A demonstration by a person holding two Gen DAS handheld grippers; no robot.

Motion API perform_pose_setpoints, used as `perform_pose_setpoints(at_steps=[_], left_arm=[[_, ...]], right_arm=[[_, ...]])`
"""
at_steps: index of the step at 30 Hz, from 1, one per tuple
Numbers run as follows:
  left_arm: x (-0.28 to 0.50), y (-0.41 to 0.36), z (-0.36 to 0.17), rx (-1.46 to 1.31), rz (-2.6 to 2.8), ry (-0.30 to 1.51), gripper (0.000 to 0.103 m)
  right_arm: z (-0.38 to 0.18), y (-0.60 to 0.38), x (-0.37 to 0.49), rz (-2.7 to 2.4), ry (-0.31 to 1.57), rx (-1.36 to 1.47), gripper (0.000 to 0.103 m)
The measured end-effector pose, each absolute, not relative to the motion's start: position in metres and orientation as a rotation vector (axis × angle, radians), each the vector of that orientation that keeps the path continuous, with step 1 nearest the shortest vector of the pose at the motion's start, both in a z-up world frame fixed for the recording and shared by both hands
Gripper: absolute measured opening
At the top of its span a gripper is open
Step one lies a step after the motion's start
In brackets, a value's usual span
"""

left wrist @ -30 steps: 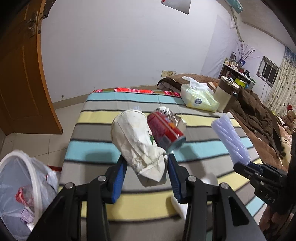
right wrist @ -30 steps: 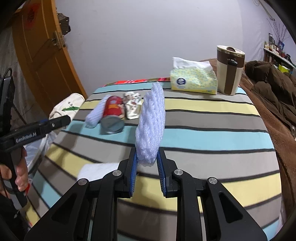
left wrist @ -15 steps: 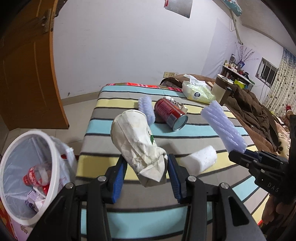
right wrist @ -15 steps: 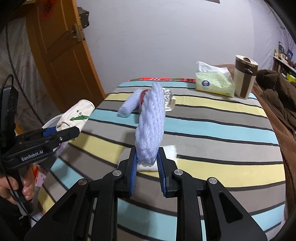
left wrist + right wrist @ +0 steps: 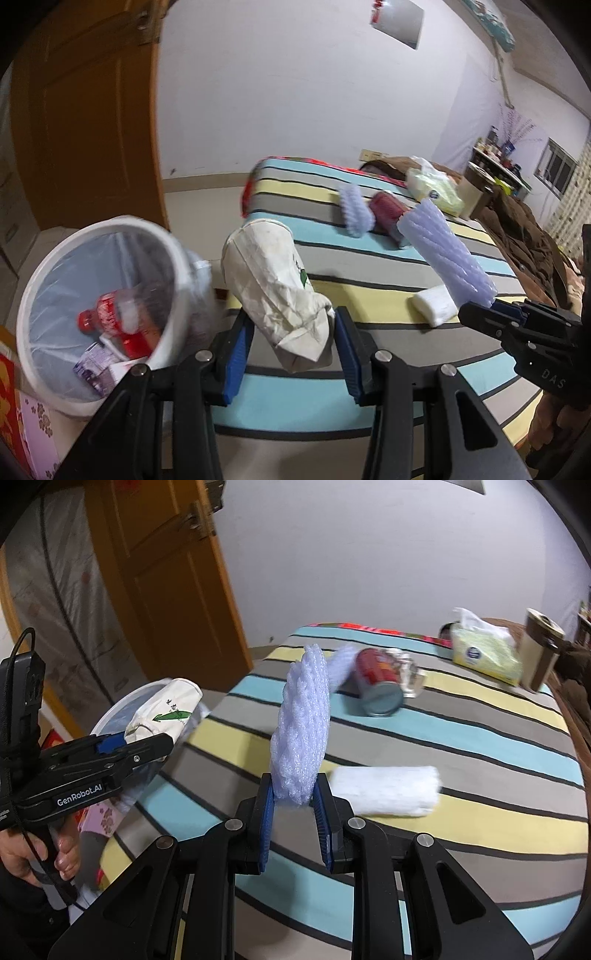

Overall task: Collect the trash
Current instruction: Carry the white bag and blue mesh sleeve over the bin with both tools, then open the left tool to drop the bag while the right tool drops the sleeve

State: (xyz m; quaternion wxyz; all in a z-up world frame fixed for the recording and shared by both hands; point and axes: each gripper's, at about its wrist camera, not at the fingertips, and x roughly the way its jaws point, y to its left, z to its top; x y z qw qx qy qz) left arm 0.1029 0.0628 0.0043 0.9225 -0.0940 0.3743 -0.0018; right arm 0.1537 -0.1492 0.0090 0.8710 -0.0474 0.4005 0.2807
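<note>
Your left claw (image 5: 291, 354) is clamped on a crumpled paper cup (image 5: 273, 288), your right claw (image 5: 293, 812) on a ribbed foam sleeve (image 5: 303, 723). Both have pulled back from the striped bed (image 5: 480, 746) toward the lined bin (image 5: 48, 280), so dropping comes next; a can (image 5: 380, 686) and white roll (image 5: 388, 790) remain.

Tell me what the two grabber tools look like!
Both grippers, left and right, are black plastic with silver screws and ribbed blue pads. The left one says "GenRobot.AI" in white and trails a black cable. A bare hand grips its handle.
</note>
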Motion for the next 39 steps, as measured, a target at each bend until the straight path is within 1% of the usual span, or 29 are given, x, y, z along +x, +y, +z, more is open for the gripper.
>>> perform_pose_setpoints(at_steps=[19, 28, 39], left_arm=[[0.059, 0.189, -0.009, -0.3, 0.246, 0.748, 0.046], [0.055, 0.223, -0.017, -0.322, 0.307, 0.753, 0.046], [0.053, 0.245, -0.027, -0.345, 0.337, 0.765, 0.048]], right_arm=[[-0.003, -0.029, 0.148, 0.828, 0.87, -0.22, 0.021], [-0.007, 0.014, 0.148, 0.91, 0.89, -0.266, 0.021], [-0.013, 0.053, 0.151, 0.976, 0.923, -0.32, 0.022]])
